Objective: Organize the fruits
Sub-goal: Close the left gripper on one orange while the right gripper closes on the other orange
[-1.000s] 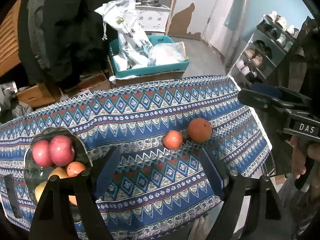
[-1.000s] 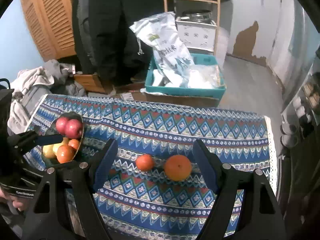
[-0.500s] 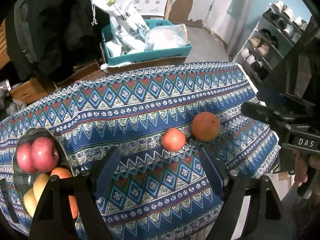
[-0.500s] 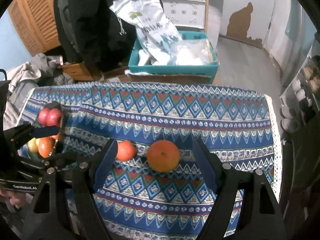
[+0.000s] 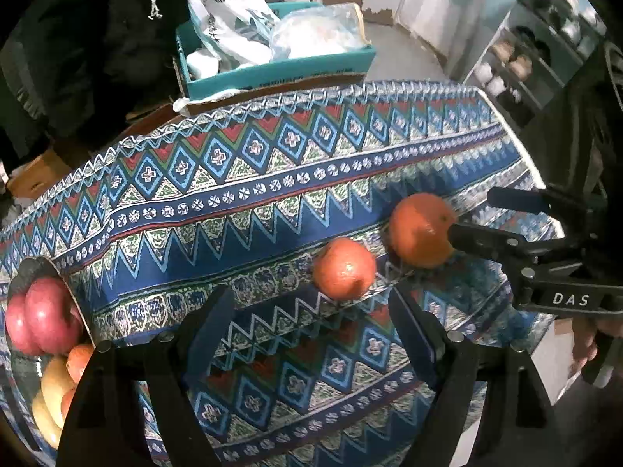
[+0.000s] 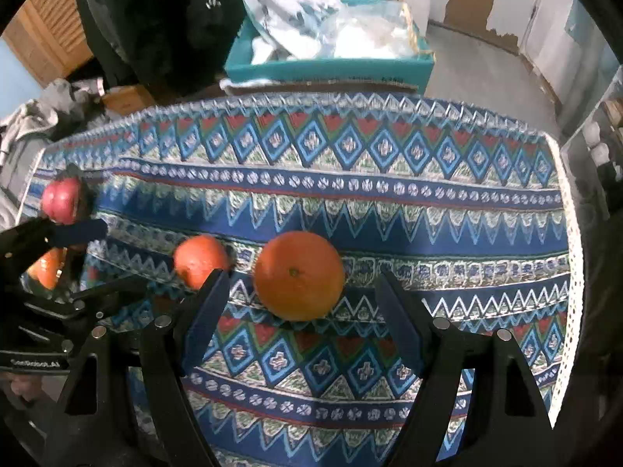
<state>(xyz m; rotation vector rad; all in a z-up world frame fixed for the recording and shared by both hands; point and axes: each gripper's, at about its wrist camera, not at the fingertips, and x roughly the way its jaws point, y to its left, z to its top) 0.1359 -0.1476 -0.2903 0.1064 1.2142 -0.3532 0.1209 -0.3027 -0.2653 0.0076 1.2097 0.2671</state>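
Two loose fruits lie mid-table on the patterned cloth: a large orange (image 6: 299, 274) and a smaller orange-red fruit (image 6: 199, 260). They also show in the left wrist view as the large orange (image 5: 421, 230) and the small fruit (image 5: 344, 268). My right gripper (image 6: 300, 311) is open, its fingers on either side of the large orange, just short of it. My left gripper (image 5: 311, 319) is open, just short of the small fruit. A glass bowl (image 5: 58, 272) at the left holds red apples (image 5: 43, 321) and several yellow and orange fruits.
The table's right edge (image 6: 572, 257) with white lace trim drops off close to the large orange. Behind the table stand a teal box (image 6: 331, 66) with plastic bags, dark hanging clothes and a shoe rack (image 5: 545, 54).
Both grippers have moved forward and down toward the two loose fruits. The right gripper's fingers now flank the large orange. The fruits have not moved.
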